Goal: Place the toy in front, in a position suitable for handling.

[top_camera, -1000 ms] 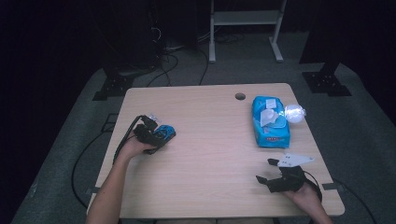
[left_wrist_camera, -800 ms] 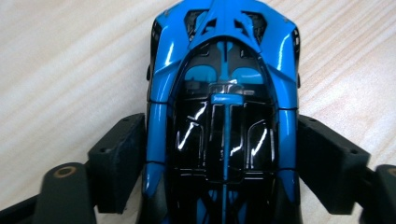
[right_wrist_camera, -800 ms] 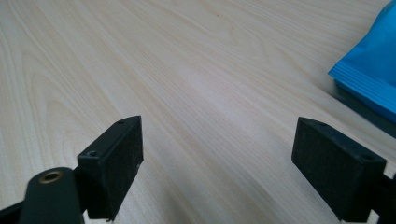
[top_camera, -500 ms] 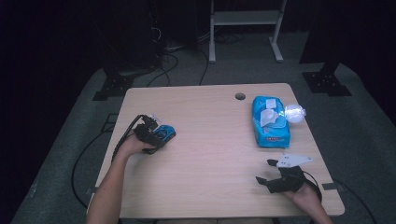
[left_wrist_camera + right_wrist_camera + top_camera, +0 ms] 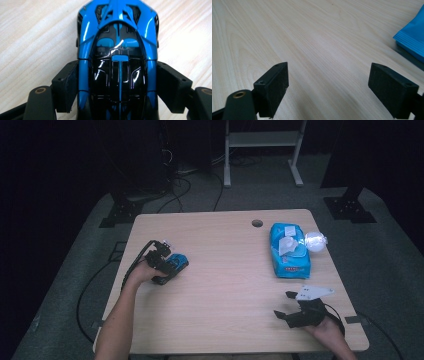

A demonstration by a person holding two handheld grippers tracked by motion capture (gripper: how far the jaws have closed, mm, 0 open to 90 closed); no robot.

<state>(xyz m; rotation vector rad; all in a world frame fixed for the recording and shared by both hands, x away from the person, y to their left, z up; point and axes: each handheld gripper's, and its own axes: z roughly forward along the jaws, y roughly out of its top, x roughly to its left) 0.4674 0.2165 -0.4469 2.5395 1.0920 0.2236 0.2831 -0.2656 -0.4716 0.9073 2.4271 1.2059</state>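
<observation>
Grasp step: your left tongs clamp the blue toy car; right tongs sit apart, idle. Lift next, keeping the car level.

The middle of the surface lies bare from its near edge to its far edge, giving open passage. At right centre, a blue wipes pack and a clear ball touching it block the way.

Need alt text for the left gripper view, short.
A glossy blue and black toy car sits on the pale wood-grain table, seen from above. The left tool has its two black jaws pressed against the car's sides, one on each flank.
</observation>
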